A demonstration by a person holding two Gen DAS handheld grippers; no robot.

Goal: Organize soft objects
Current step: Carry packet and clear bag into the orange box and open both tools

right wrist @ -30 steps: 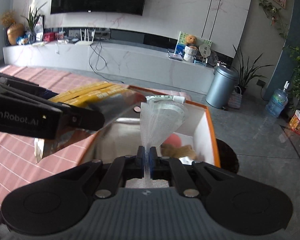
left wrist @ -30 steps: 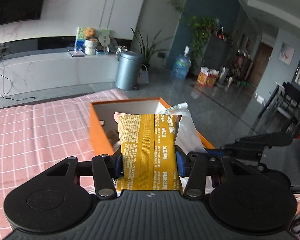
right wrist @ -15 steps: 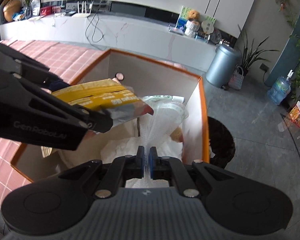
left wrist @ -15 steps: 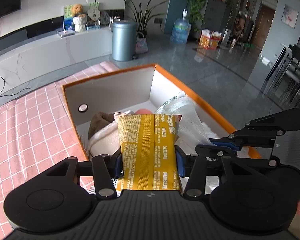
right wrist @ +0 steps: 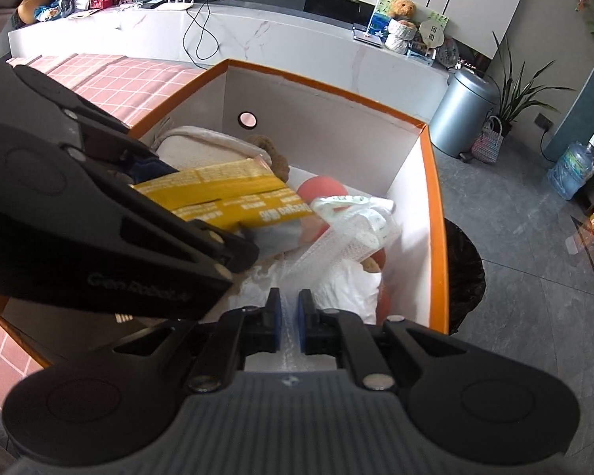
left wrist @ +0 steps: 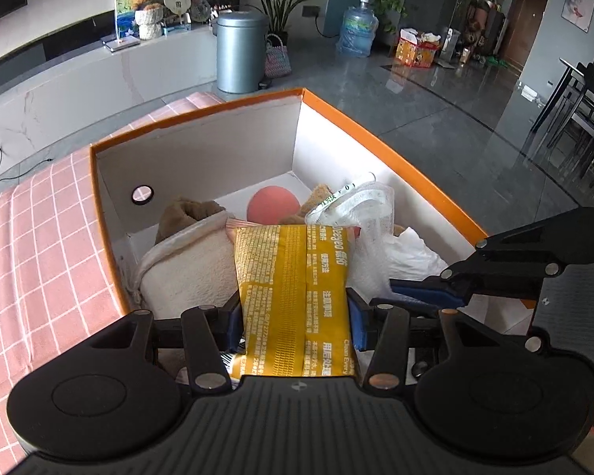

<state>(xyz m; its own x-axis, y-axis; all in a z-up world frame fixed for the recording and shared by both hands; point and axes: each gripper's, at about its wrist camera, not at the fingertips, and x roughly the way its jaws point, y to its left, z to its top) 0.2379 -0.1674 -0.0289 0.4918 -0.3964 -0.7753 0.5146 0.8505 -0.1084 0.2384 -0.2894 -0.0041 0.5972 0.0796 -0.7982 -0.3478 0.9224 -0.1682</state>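
My left gripper (left wrist: 293, 316) is shut on a yellow wipes packet (left wrist: 293, 289) and holds it over the orange box (left wrist: 376, 134). The packet also shows in the right wrist view (right wrist: 225, 194). My right gripper (right wrist: 289, 324) has its jaws slightly parted around the tail of a clear mesh bag (right wrist: 352, 225), which droops into the box; the bag shows in the left wrist view (left wrist: 360, 213) too. Inside the box lie a cream plush cushion (left wrist: 190, 265), a brown plush toy (left wrist: 186, 213), a pink ball (left wrist: 273, 209) and white plastic (right wrist: 352, 293).
The box stands at the edge of a table with a pink checked cloth (left wrist: 39, 237). A black-lined bin (right wrist: 467, 277) sits on the floor beside the box. A grey pedal bin (left wrist: 239, 51) and a white marble console (right wrist: 257, 35) stand further back.
Both grippers have moved forward and down over the box with their loads. The right gripper's jaws have parted a little and the mesh bag has sagged into the box.
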